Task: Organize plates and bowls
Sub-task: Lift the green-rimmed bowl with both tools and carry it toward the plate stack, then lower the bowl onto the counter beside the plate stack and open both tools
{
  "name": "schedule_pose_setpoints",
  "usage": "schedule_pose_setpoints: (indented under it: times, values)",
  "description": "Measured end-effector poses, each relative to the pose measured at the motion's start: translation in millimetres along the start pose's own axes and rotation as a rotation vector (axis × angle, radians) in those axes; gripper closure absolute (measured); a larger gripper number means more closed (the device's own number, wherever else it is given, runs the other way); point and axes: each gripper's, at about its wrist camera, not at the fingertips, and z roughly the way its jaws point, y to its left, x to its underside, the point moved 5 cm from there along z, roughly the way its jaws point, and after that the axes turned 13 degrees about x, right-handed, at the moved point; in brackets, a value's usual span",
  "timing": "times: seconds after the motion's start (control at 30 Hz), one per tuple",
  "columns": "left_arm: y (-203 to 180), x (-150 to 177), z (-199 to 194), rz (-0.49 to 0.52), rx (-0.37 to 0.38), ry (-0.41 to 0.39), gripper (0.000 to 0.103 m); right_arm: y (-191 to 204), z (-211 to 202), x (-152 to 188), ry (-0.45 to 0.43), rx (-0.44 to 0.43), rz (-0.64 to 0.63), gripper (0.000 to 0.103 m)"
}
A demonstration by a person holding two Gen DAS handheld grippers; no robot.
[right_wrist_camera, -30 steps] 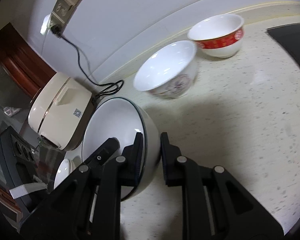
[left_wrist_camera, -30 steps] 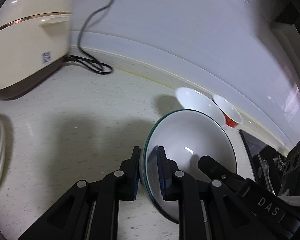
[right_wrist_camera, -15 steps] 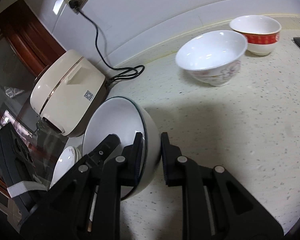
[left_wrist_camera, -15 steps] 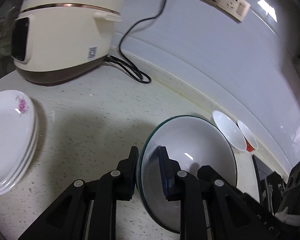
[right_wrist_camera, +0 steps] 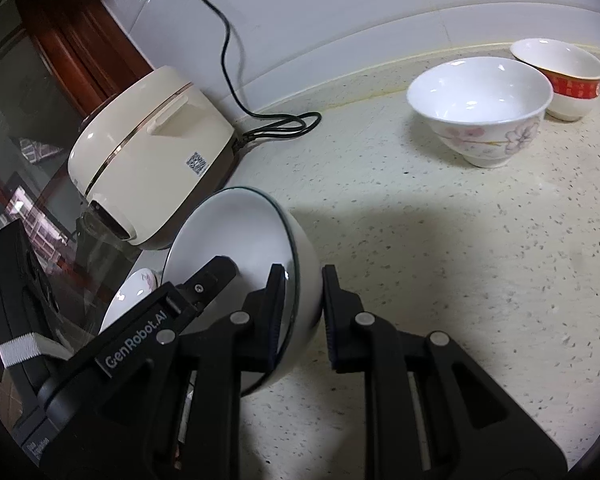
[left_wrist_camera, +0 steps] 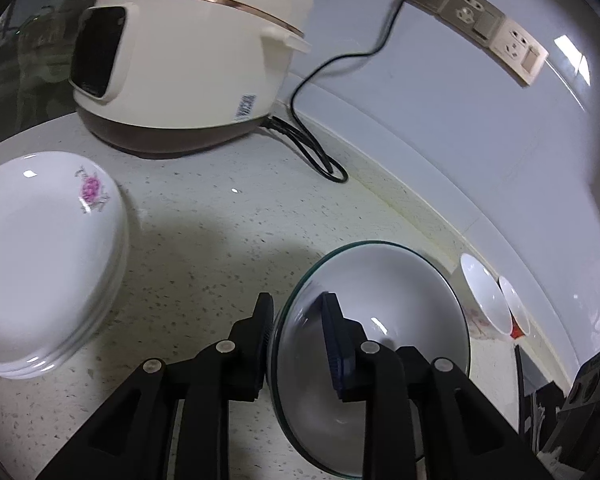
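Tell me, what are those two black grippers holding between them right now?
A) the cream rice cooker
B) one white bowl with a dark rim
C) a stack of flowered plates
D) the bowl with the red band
B: the left gripper and the right gripper each pinch the rim of the same tilted white bowl, on opposite sides.

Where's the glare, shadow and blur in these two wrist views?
Left wrist: heavy fisheye bending of the wall edge, small highlights on the plate stack, a broad shadow on the counter around the held bowl, soft blur at the far right. Right wrist: dark shadow under the tongs, glints inside the floral bowl, vignetted corners.
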Motion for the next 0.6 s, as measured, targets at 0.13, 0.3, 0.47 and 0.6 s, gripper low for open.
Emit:
schedule_pose_setpoints:
  times: [0.13,0.3,0.47,0.6]
  values:
    - [11,-4,-6,-0.046,-0.013,-0.034,0.074,14,4,2,-0.004,-0.008,-0.036,0.081]
    - [22,-5,-6,-0.096,-0.021,-0.032,0.071,22,8,6,0.002,0.003,-0.081,0.081]
    - [28,-4,-11,-0.11,-0.049,-0.046,0.066,34,10,12,-0.002,0.029,-0.159,0.08]
    - [33,1,-6,-0.138,-0.032,-0.014,0.066,28,16,11,0.04,0.018,-0.121,0.08]
